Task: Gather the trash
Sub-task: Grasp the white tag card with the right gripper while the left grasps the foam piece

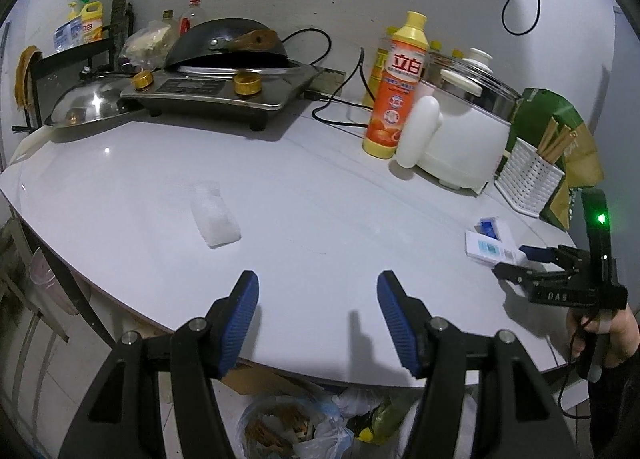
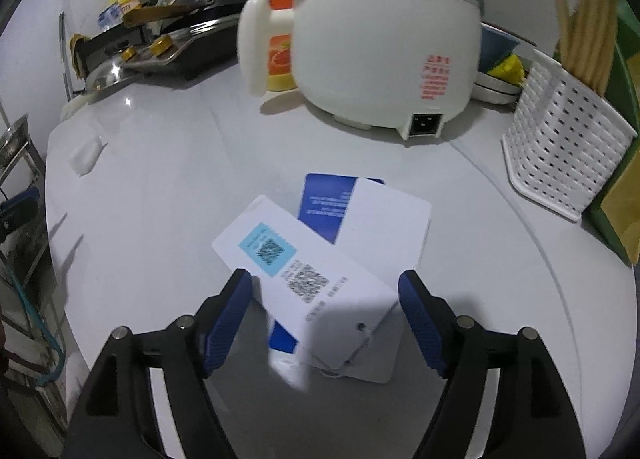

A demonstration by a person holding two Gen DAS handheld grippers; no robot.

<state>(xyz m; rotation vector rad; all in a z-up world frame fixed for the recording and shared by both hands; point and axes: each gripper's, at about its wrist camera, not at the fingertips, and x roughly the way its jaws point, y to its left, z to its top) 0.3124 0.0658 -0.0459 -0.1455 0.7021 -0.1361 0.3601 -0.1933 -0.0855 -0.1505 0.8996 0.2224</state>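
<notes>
Right gripper [image 2: 324, 303] jaws wide, straddling white carton [image 2: 320, 279] near table [image 2: 160, 179] right edge. Left gripper [image 1: 318, 315] wide, empty. Risk: flat carton slides away as jaws close.

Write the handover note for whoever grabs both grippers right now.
Left gripper: open, empty, above the table's near edge.
Right gripper: open, fingers either side of the white-and-blue cardboard box, not yet closed.
Crumpled white tissue pack lies alone mid-table.
Bin with plastic bag sits below the white table.
Done: nothing visibly collected from the table.
Left: grip box, bin it, then the tissue pack.
</notes>
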